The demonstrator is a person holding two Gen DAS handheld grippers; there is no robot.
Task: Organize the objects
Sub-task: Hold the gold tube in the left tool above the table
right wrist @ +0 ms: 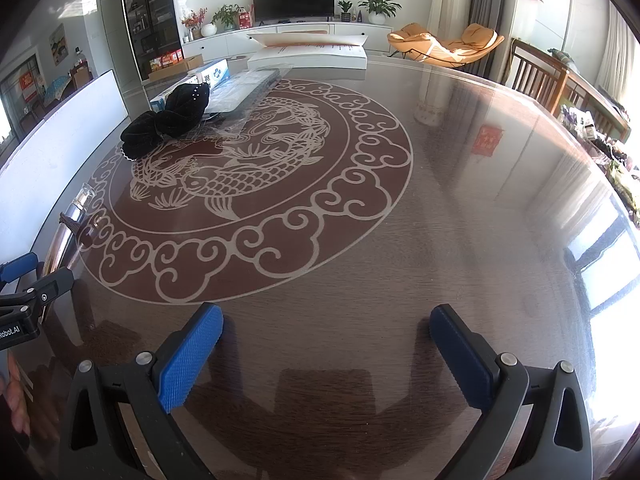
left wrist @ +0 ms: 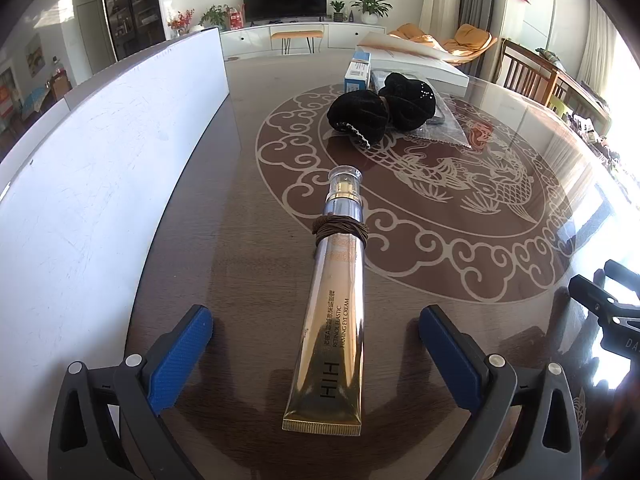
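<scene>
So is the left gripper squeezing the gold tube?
No, the left gripper is wide open, and the gold tube lies on the table between its blue fingers, touching neither.

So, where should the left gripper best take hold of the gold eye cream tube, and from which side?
Grip the tube on its flat lower body, between the crimped end and the brown hair tie. It lies lengthwise between the open fingers of the left gripper, so come straight forward and close across its width. The cap end is round and probably slippery.

Left hand-held gripper [left wrist: 316, 334] jaws wide apart, low, level; right hand-held gripper [right wrist: 326, 340] likewise, gripping nothing.
</scene>
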